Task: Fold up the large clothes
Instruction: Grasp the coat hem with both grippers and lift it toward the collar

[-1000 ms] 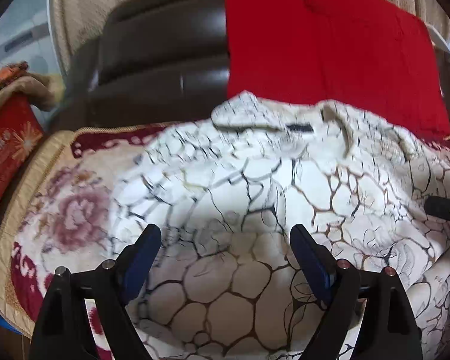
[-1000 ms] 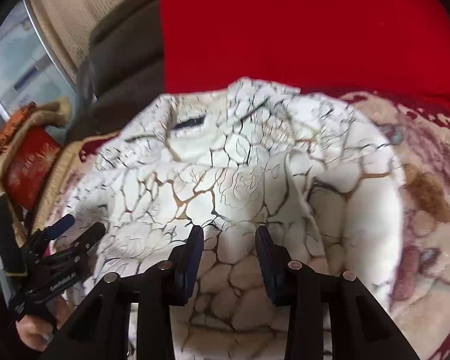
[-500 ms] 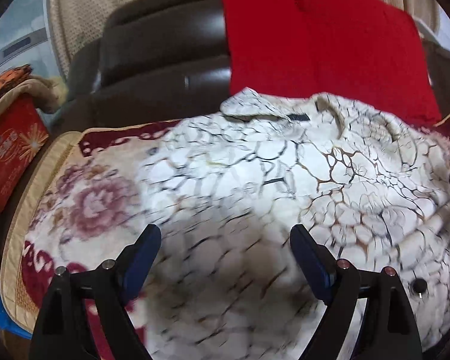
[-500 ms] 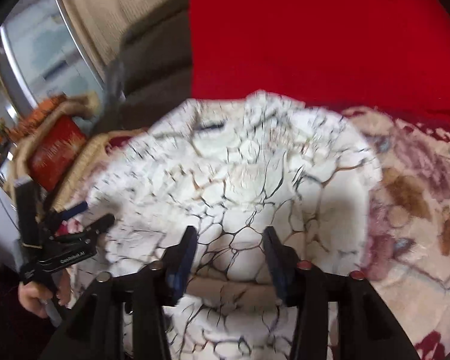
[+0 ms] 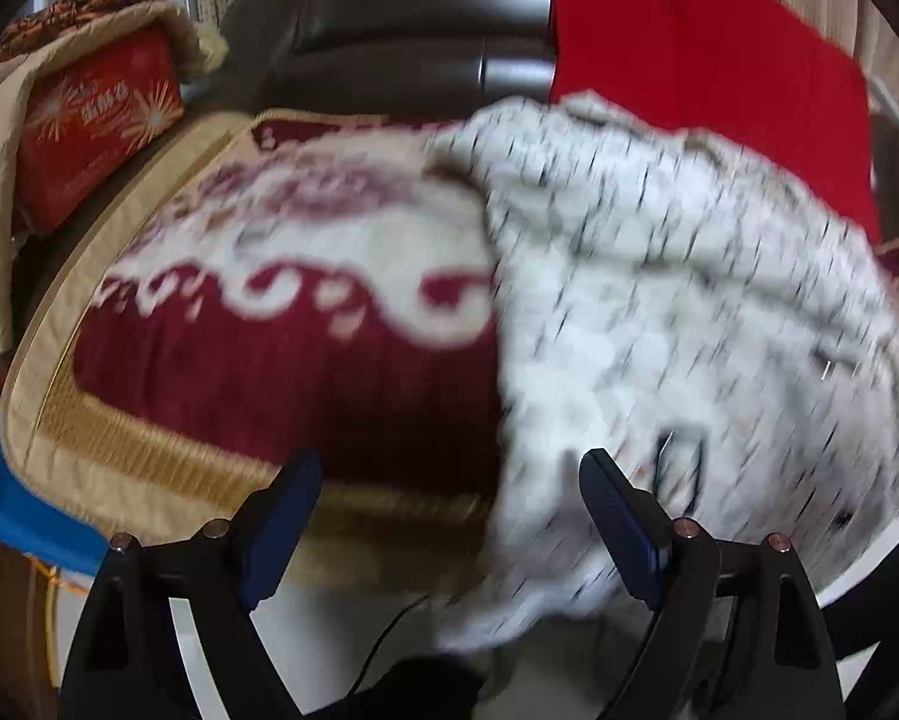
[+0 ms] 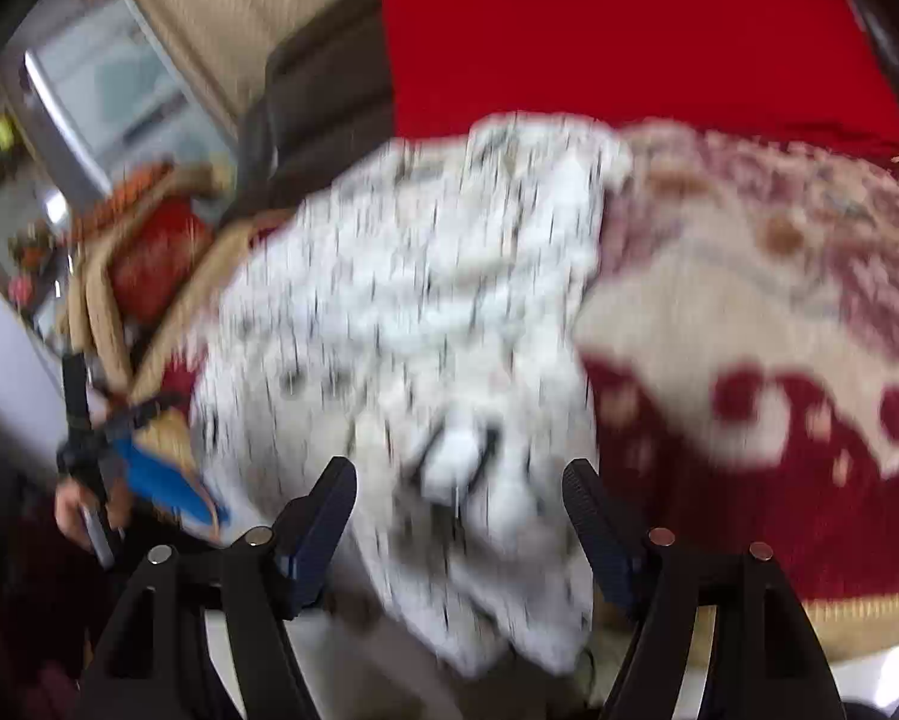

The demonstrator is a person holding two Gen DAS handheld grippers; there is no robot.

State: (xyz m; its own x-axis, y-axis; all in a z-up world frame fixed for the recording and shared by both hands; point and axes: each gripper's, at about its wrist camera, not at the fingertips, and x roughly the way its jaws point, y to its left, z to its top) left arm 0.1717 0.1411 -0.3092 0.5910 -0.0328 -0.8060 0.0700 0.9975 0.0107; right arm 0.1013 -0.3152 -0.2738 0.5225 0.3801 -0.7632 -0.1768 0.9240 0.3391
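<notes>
Both hand-held grippers, left and right, gape released over the white shirt bunched on the blanket, so I reckon they're between folds, needing a fresh edge to pinch next.

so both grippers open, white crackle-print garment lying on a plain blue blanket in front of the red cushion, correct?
Not quite: the blanket is dark red and cream with a floral pattern and gold border, not plain blue, as the left wrist view shows. The rest holds: left gripper and right gripper are open, and the white garment lies before the red cushion.
</notes>
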